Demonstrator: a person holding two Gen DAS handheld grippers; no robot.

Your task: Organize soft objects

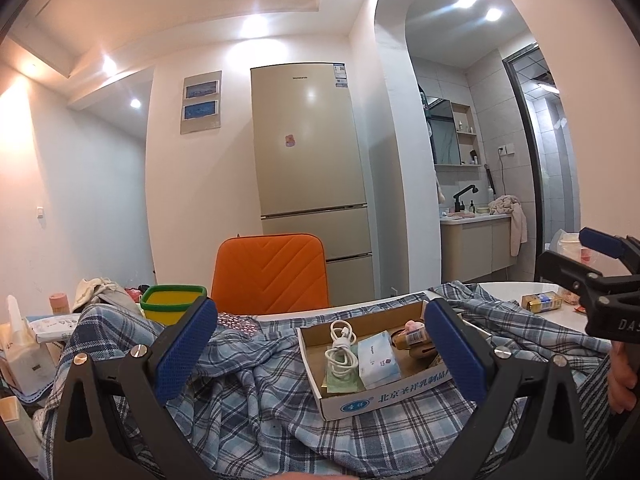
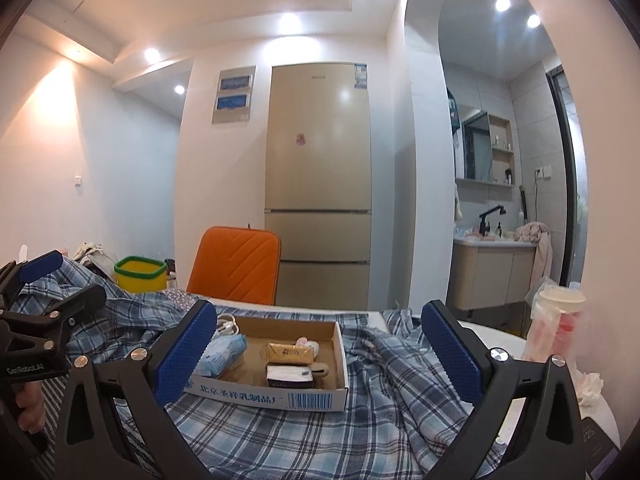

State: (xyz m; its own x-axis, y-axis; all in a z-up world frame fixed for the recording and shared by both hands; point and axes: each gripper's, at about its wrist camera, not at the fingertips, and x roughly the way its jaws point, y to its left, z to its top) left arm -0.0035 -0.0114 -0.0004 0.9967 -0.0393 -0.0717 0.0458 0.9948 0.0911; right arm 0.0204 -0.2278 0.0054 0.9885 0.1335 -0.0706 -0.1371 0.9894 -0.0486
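Blue-and-white plaid cloth (image 1: 256, 396) lies rumpled across the white desk (image 1: 516, 292), covering most of it from the near edge to the far side. A shallow cardboard box (image 1: 384, 394) sits on top of the cloth, near the middle. Inside the box: a coiled white cable (image 1: 340, 350), a pale blue tissue pack (image 1: 378, 360), and, seen from the right wrist camera, a gold-wrapped packet (image 2: 290, 352) and a small dark box (image 2: 290, 376). Left claw (image 1: 320, 356) spread wide, blue pads well apart, nothing between them; it hangs above the cloth with the box framed in the gap. Right claw (image 2: 316, 354) likewise wide open and empty, above the cloth, box between its pads in view. Each claw shows at the edge of the other's camera, held by a hand (image 1: 622, 376). Green-rimmed yellow container (image 1: 173, 305) stands at the far left of the desk, past the cloth. Orange chair back (image 1: 270, 276) behind the desk; beige fridge (image 1: 310, 168) against the far wall. Clear-wrapped paper cups (image 2: 558, 320) on the right of the desk.
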